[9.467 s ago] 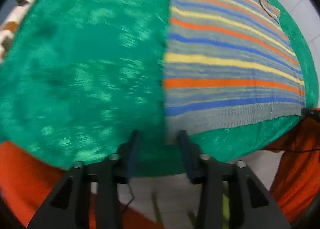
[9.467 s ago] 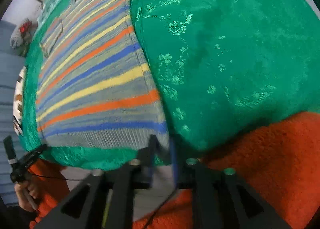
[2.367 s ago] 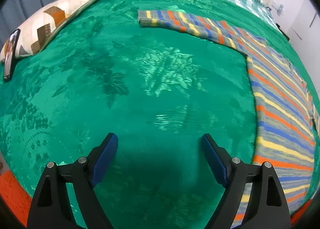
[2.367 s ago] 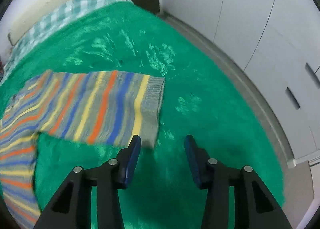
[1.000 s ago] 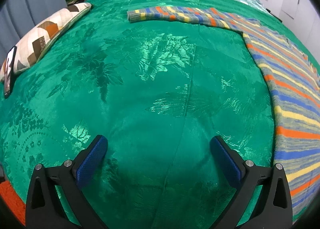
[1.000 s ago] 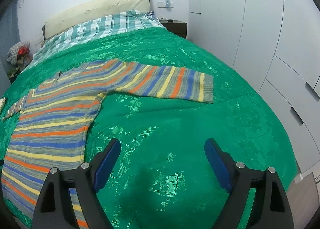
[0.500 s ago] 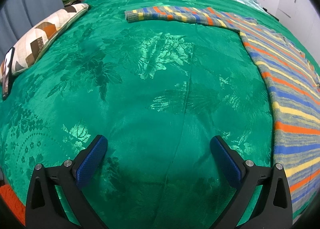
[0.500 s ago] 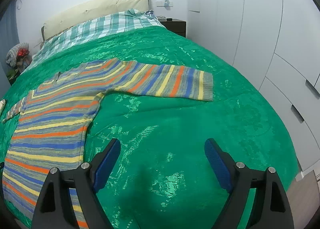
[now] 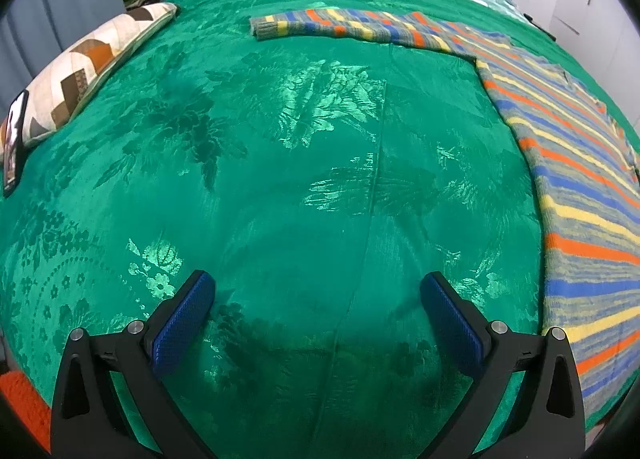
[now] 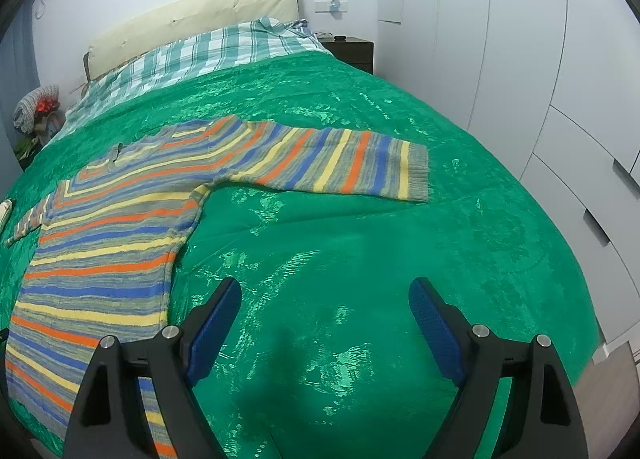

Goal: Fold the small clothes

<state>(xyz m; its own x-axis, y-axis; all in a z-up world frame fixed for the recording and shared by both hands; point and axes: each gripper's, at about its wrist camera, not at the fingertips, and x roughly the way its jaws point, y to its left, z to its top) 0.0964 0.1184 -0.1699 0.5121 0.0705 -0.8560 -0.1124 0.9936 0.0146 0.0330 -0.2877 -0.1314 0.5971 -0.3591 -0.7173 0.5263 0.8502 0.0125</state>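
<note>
A striped sweater (image 10: pixel 108 243) in grey, blue, orange and yellow lies flat on the green bedspread (image 10: pixel 360 243), both sleeves spread out. Its right sleeve (image 10: pixel 336 167) points right, cuff near the bed's right side. In the left wrist view the sweater's body (image 9: pixel 576 179) lies at the right and its left sleeve (image 9: pixel 340 27) stretches across the far part of the bed. My left gripper (image 9: pixel 318 291) is open and empty above bare bedspread (image 9: pixel 280 179). My right gripper (image 10: pixel 325 295) is open and empty, just right of the sweater's hem.
A patterned pillow (image 9: pixel 92 63) and a phone (image 9: pixel 12 147) lie at the bed's left edge. Plaid bedding (image 10: pixel 200 55) and a cream headboard (image 10: pixel 192 19) are at the far end. White wardrobes (image 10: pixel 520 59) and a dark nightstand (image 10: pixel 352 51) stand to the right.
Both grippers let go of the sweater's hem and sleeve, opened wide and drew back. In the last half second, almost no motion.
</note>
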